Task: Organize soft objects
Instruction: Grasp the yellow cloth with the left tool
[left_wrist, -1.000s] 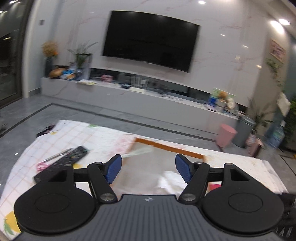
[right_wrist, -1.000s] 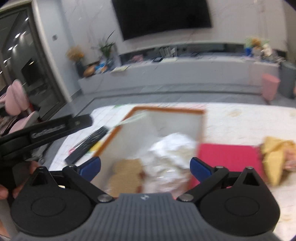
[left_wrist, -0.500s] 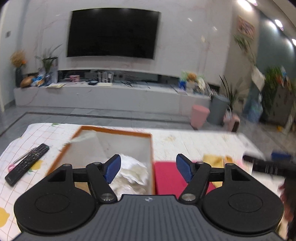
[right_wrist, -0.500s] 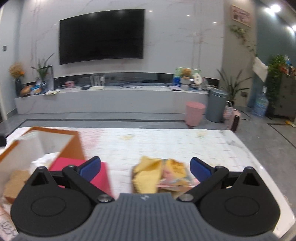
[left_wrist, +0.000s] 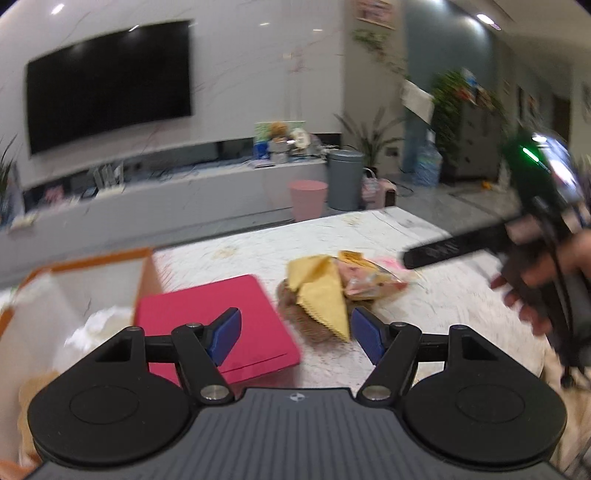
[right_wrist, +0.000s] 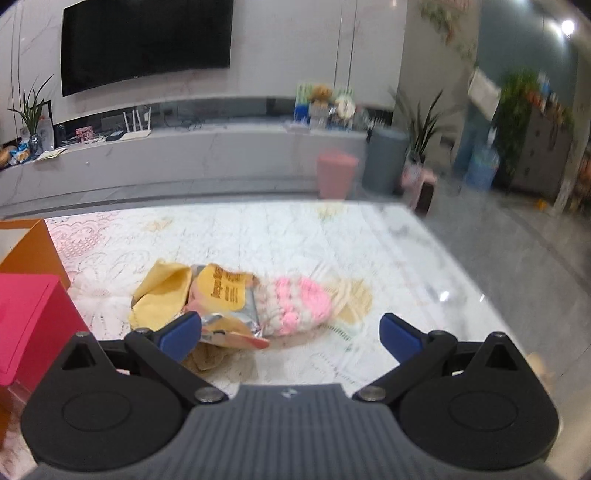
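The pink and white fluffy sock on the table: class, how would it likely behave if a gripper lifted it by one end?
The pink and white fluffy sock looks knitted and lies slumped, so it would probably droop. Its fuzzy surface should resist slipping and looks light.

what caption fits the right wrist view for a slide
Open right gripper hovers over a pile of soft items: yellow cloth, snack bag, pink knit sock.

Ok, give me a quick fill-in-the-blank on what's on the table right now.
1. The fuzzy sock is white and ____.
2. The folded cloth in the pile is ____.
3. Both the left gripper and the right gripper have their jaws ____.
4. The flat lid beside the orange box is ____.

Missing words: pink; yellow; open; red
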